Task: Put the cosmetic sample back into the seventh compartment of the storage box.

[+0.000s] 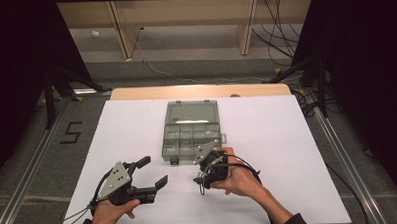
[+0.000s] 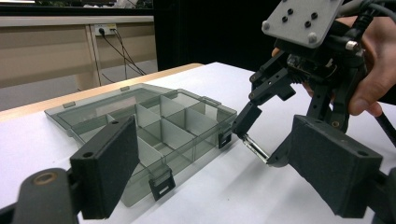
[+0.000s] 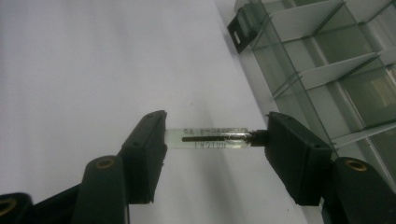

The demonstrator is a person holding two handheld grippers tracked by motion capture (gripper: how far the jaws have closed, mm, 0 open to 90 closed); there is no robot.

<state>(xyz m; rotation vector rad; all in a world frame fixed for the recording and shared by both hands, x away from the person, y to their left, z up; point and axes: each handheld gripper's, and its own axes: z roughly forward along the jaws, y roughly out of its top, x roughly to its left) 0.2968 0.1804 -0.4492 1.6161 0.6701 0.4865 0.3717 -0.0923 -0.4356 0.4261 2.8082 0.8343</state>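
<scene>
At the lower centre of the high view, the right hand-held gripper (image 1: pixel 204 173) pinches a small clear tube (image 3: pixel 212 138) endwise between its jaws, just beside the open compartment box (image 1: pixel 190 135) on the desk (image 1: pixel 288 154); the left hand-held gripper (image 1: pixel 149 172) gapes empty, farther off.

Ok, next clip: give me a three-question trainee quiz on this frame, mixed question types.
1. True or false: the organizer box has its lid closed.
2. Which gripper spans the small clear tube lengthwise? A) left gripper B) right gripper
3. Fill in: the tube lies on the white ___, outside the box.

Key: 1 false, the lid is open; 2 B, the left gripper is open and holds nothing; 3 table.
</scene>
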